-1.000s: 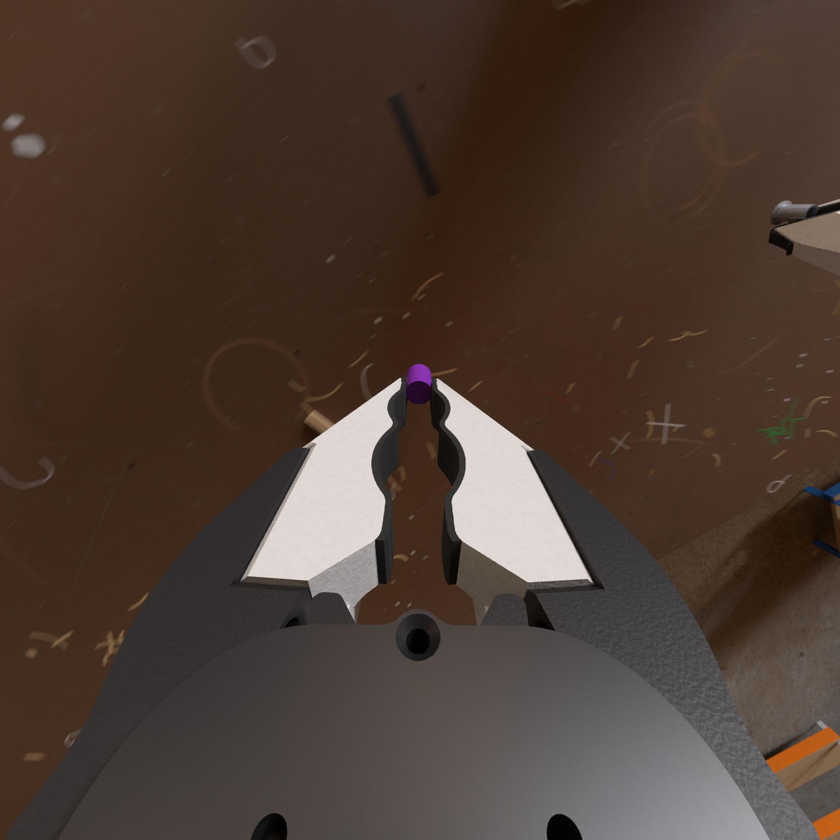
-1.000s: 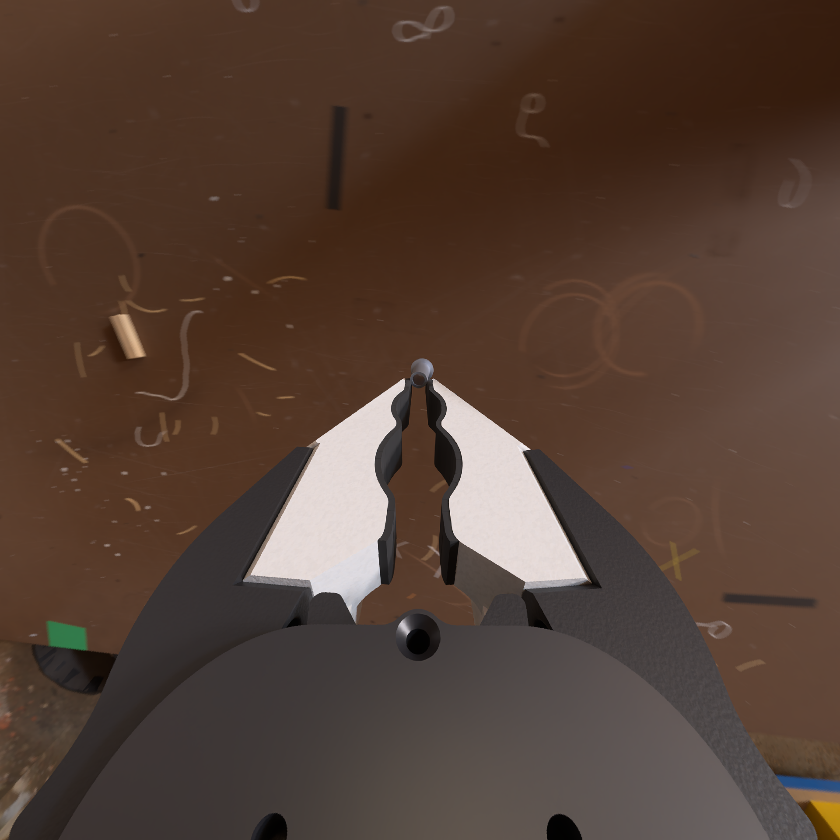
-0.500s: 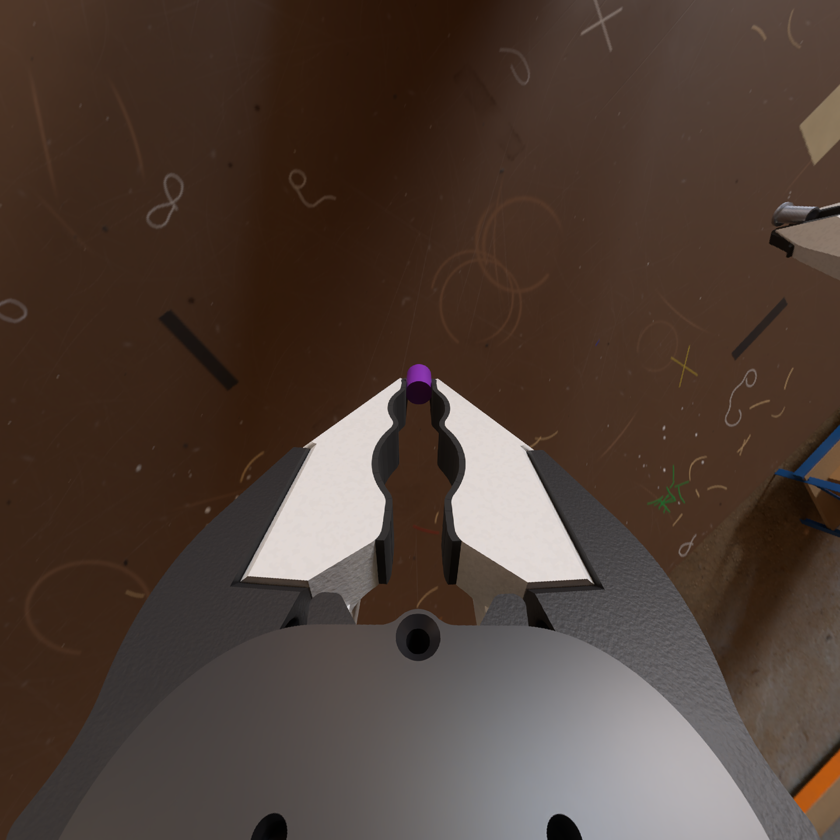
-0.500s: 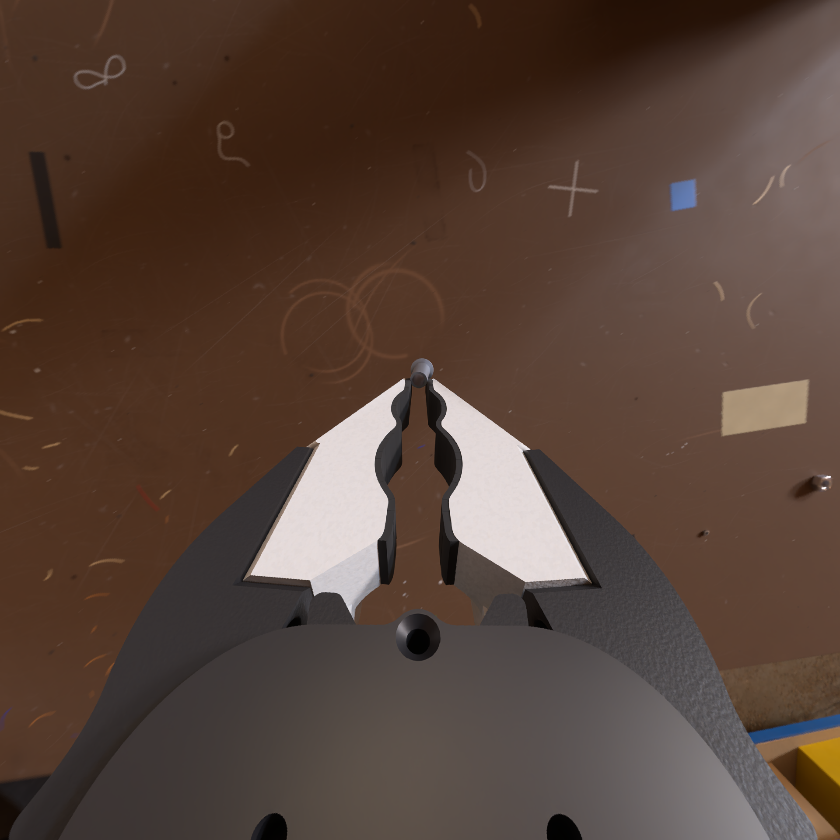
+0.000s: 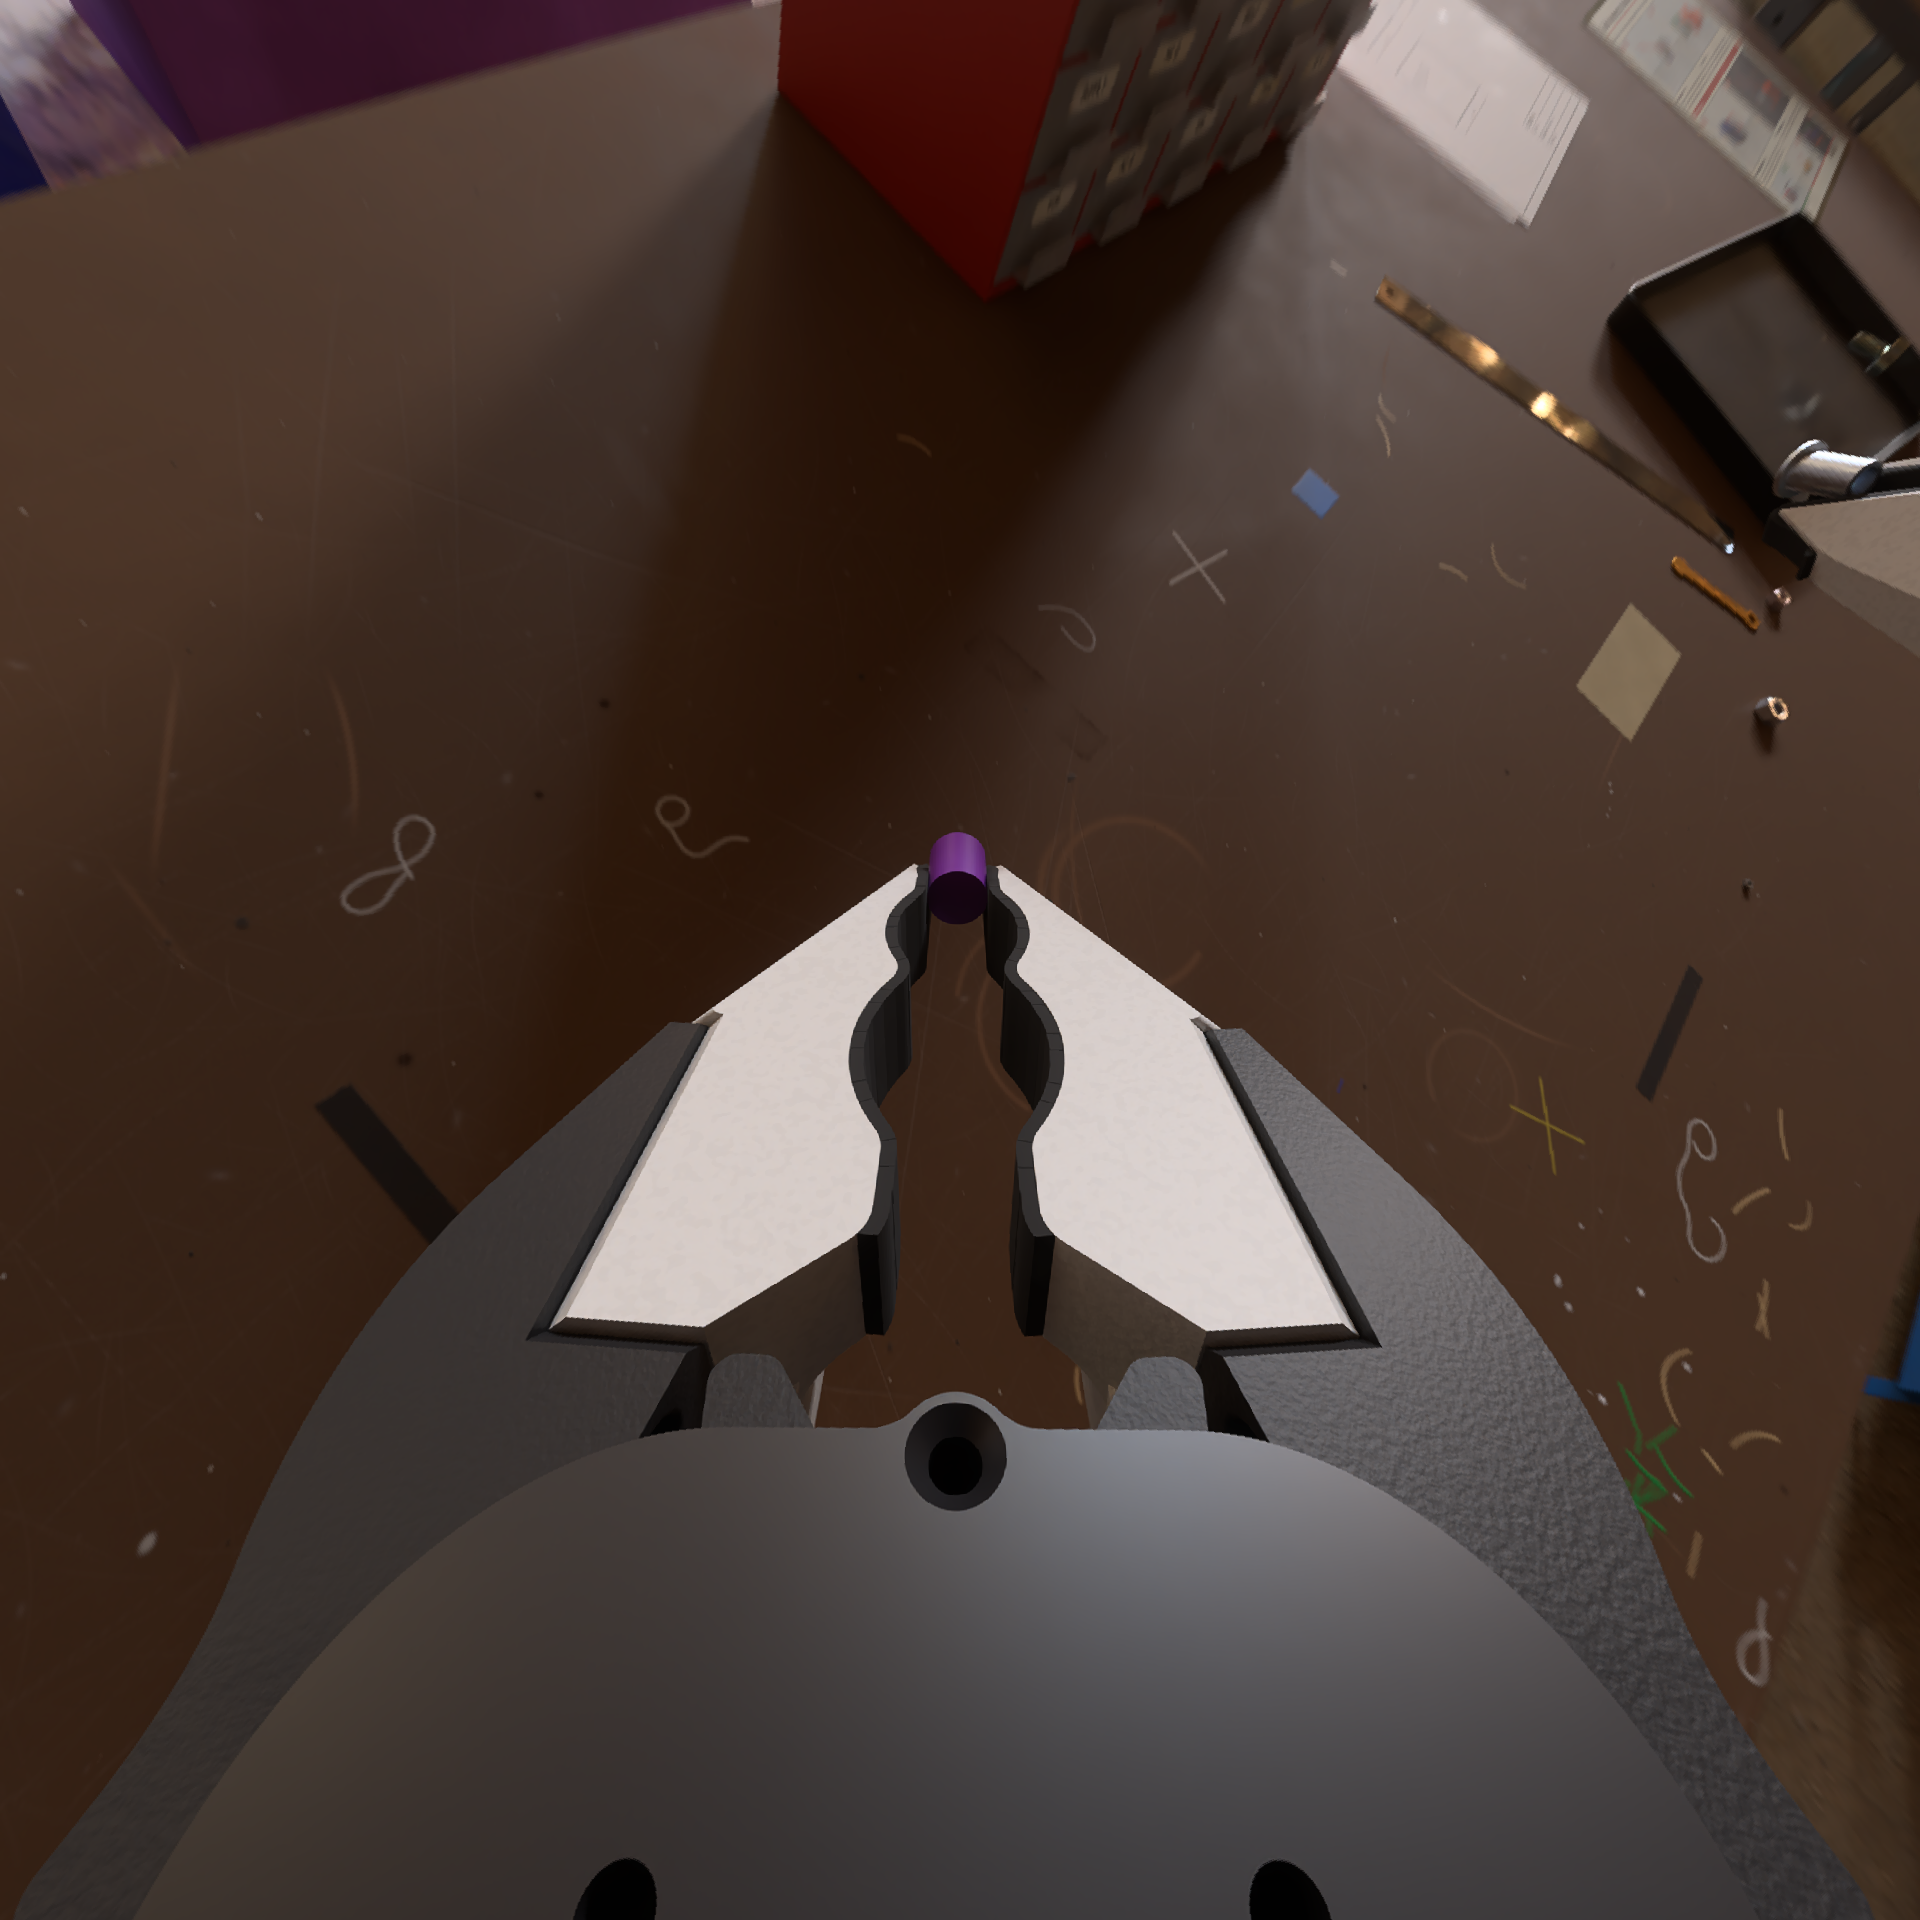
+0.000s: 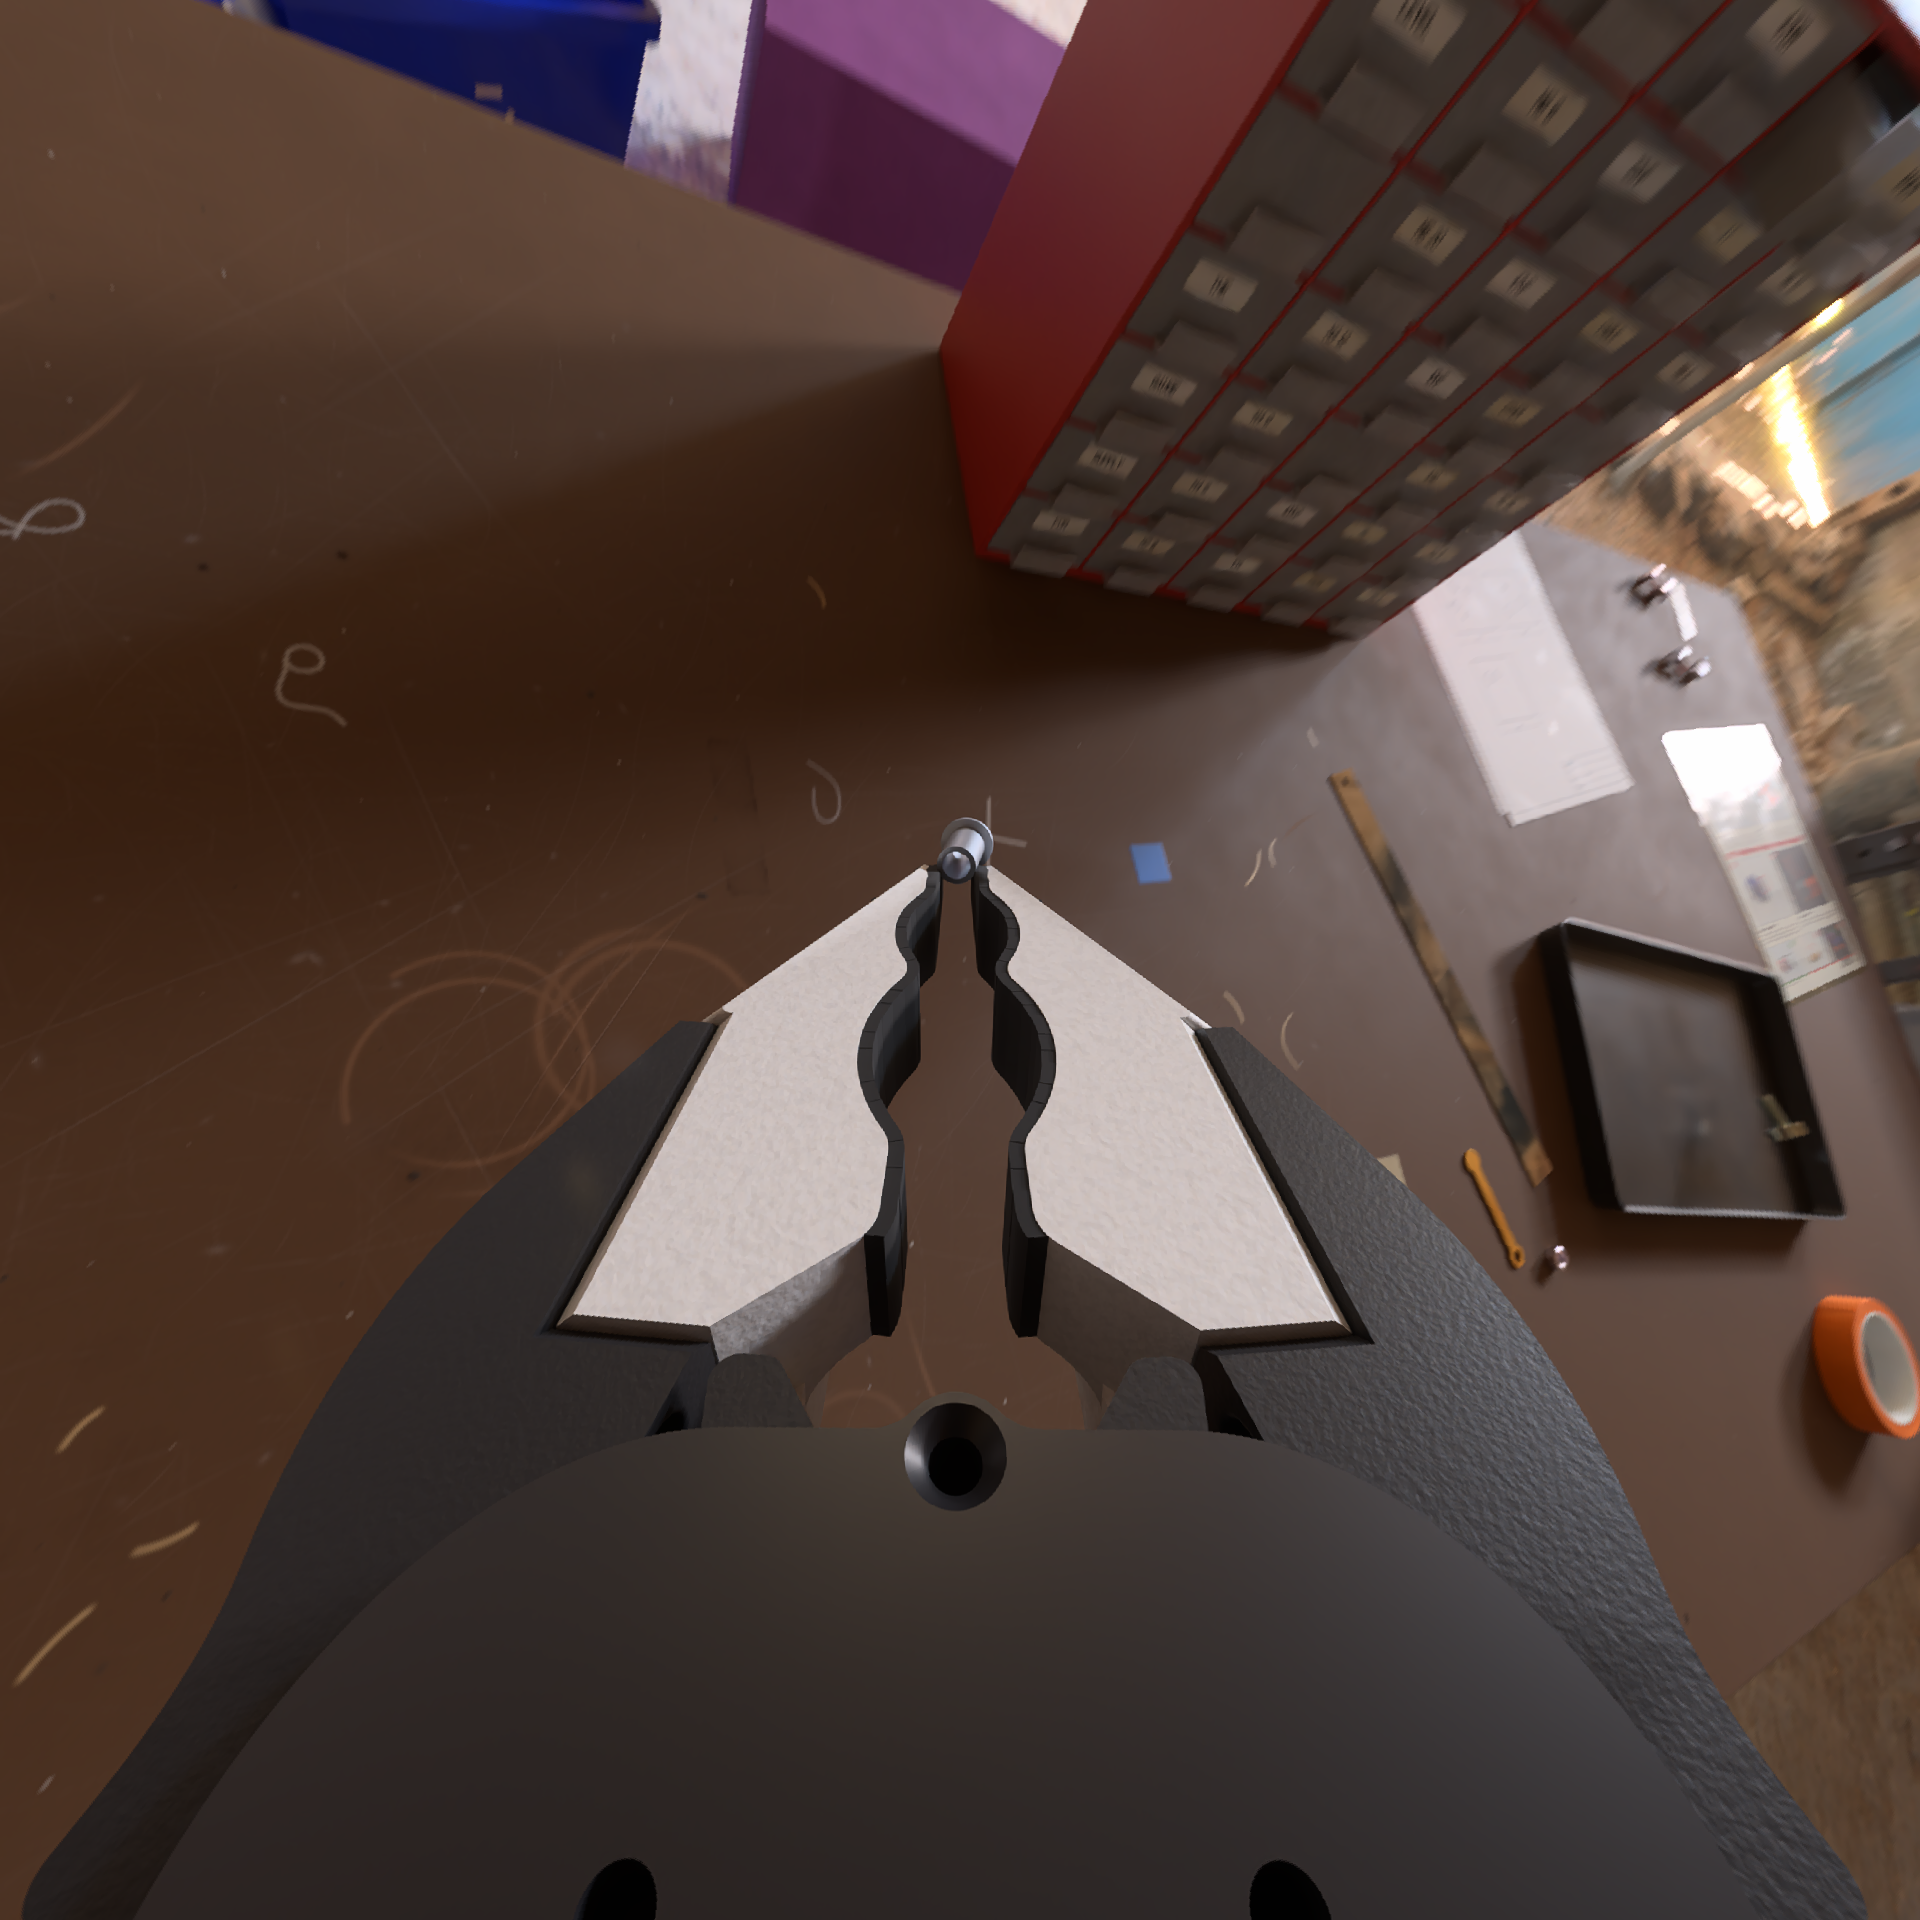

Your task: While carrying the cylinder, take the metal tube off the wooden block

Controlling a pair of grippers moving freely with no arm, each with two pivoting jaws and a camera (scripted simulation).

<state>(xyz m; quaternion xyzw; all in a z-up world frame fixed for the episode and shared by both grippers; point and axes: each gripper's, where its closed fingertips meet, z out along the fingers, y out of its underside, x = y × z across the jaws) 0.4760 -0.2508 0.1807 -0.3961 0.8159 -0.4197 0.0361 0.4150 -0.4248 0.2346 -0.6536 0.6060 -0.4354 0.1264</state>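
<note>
My left gripper (image 5: 956, 891) is shut on a small purple cylinder (image 5: 956, 879) held at its fingertips, above the brown bench. My right gripper (image 6: 957, 871) is shut on a short metal tube (image 6: 962, 844) at its fingertips, also held above the bench. The right gripper and the tube (image 5: 1820, 473) show at the right edge of the left wrist view. No wooden block is in view.
A red drawer cabinet (image 6: 1351, 312) stands at the back, also in the left wrist view (image 5: 1039, 125). To the right lie a black tray (image 6: 1683, 1070), a metal ruler (image 6: 1434, 977), an orange tape roll (image 6: 1865, 1361), paper sheets (image 6: 1517, 696) and a small nut (image 5: 1771, 710). A purple box (image 6: 883, 135) stands far back.
Both grippers have tilted up and swung forward over the bench, keeping their loads. The cabinet, tray and ruler have come into view; the wood shavings have dropped out.
</note>
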